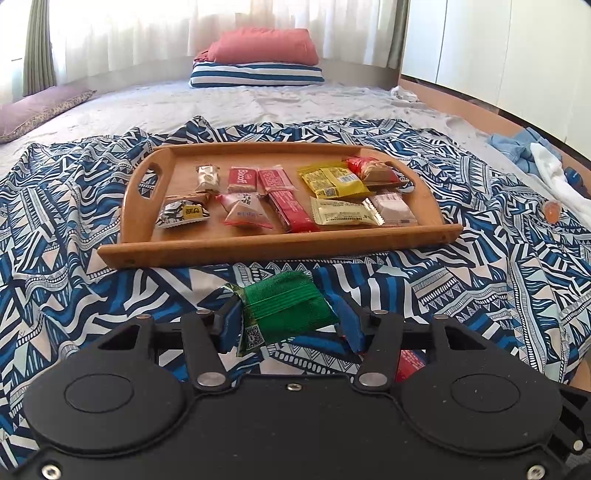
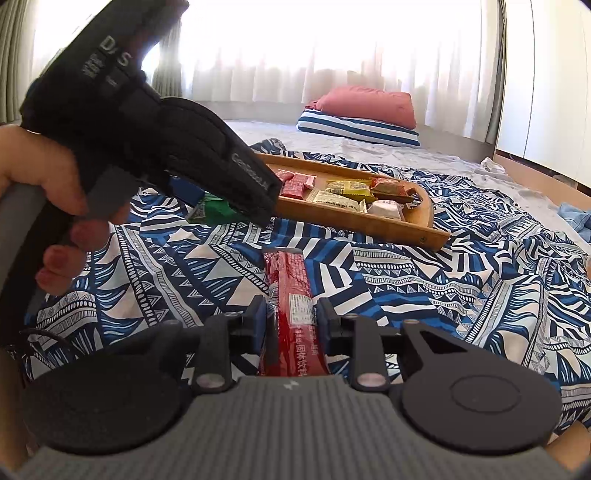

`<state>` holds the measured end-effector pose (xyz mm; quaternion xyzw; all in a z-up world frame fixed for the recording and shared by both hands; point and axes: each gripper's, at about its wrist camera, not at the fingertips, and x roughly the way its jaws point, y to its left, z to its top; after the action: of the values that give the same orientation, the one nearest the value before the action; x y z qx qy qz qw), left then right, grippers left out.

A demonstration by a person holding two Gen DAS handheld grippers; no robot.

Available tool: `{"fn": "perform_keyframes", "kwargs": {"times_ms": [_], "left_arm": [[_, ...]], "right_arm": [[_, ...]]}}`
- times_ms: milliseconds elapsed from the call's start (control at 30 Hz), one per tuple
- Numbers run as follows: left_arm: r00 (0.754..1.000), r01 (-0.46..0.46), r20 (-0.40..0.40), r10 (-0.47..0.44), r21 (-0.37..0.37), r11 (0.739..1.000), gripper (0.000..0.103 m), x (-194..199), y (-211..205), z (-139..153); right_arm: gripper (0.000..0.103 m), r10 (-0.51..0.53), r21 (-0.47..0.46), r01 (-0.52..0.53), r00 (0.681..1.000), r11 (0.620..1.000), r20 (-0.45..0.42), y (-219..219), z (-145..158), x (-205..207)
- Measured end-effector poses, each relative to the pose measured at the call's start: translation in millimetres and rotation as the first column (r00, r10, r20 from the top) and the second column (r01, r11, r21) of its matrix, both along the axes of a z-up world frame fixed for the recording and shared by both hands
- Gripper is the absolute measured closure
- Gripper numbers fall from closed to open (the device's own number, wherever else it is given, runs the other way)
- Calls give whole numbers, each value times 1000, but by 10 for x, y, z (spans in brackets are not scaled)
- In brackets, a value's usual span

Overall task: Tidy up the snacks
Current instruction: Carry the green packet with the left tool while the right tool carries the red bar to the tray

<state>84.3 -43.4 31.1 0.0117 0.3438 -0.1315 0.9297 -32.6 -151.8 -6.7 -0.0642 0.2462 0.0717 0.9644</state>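
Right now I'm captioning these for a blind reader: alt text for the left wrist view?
The left hand-held gripper holds a green snack packet above a patterned blue cloth. Ahead lies a wooden tray with wrapped snacks in rows, on a bed with pillows.

Bedroom, home: I worked over a bed (image 1: 295, 103) with stacked pillows (image 1: 258, 59), a patterned blue throw (image 1: 74, 206), sheer curtains (image 1: 147, 33) and wardrobe doors (image 1: 498, 48).
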Motion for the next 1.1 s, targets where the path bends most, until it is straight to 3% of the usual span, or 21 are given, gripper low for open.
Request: {"fn": "perform_keyframes", "kwargs": {"times_ms": [33,67,467,833,867,933,1000,1100], "left_arm": [[1000,-1,0,1,-1,1000,51,-16,15,4],[1000,-5,0,5,-1,1000,51,-40,32,6],[996,-80,25,80,-11,997,51,-583,324,-49],[997,-64,53,63,26,998,50,-794,339,-125],[997,-61,52,60,27,998,50,-800,332,-133],[997,-56,47,55,23,998,50,-800,317,-149],[997,-56,46,55,22,998,50,-805,309,-154],[997,-56,52,55,22,998,50,-802,298,-147]], "right_arm": [[54,0,1,0,1000,1000,1,-2,-2,3],[52,-2,2,2,1000,1000,2,-10,-4,7],[46,-34,-5,34,999,999,13,-37,-23,62],[41,-45,22,46,999,999,-26,-29,-23,248],[41,-46,21,47,998,999,-31,-18,-19,250],[60,-44,34,45,998,998,-37,-11,-6,257],[68,-44,39,46,998,998,-38,2,9,262],[69,-40,35,42,998,999,-40,25,24,270]]}}
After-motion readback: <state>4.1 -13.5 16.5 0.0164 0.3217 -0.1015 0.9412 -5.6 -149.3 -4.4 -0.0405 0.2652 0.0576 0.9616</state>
